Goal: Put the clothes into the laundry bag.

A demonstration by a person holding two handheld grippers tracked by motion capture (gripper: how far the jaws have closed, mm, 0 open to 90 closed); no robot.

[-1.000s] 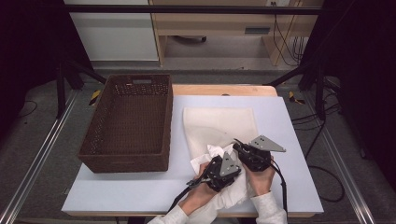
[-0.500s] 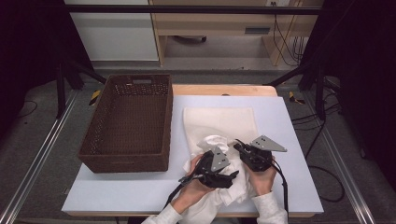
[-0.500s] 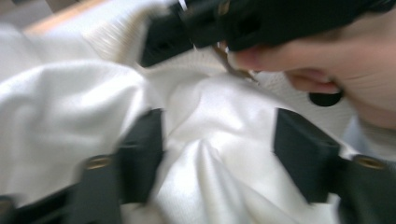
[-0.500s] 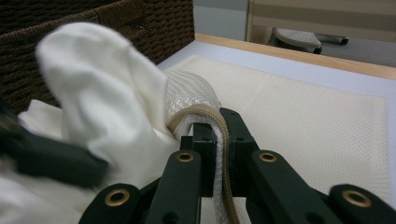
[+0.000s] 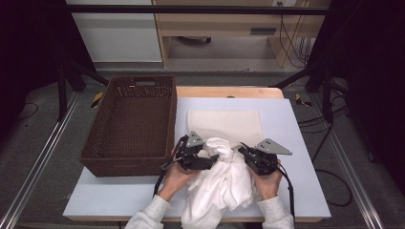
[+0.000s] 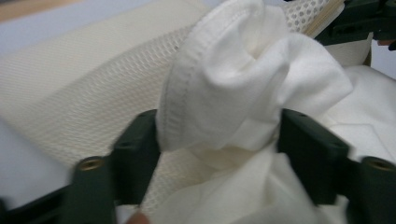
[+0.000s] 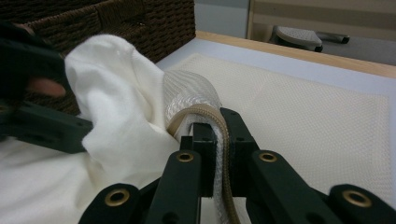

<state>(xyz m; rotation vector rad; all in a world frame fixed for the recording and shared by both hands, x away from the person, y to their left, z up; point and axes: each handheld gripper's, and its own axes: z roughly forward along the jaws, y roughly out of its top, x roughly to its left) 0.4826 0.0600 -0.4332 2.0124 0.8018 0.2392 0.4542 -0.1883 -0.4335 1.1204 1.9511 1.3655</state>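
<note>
Two grippers sit close together at the near middle of my table (image 5: pixel 296 129), with white cloth bunched between them. My left gripper (image 5: pixel 210 160) has just been narrowing its jaws, and a rolled, hemmed fold of the white garment (image 6: pixel 233 84) sits between them; in the left gripper view the fold fills the gap from one jaw to the other, though I cannot tell how firmly the pads press. My right gripper (image 7: pixel 215 140) is clamped tight on the tan-edged rim of the cream mesh bag (image 7: pixel 303 116) (the edge loops up over the jaw tips). The bag lies flat on the table, reaching away from me toward the far edge, and the garment's upper part lies on its near end. The rest of the garment (image 5: pixel 224 191) spills toward the near edge between my forearms. The brown wicker basket (image 5: pixel 131 124) stands on the left side of the table, just beside my left gripper.
</note>
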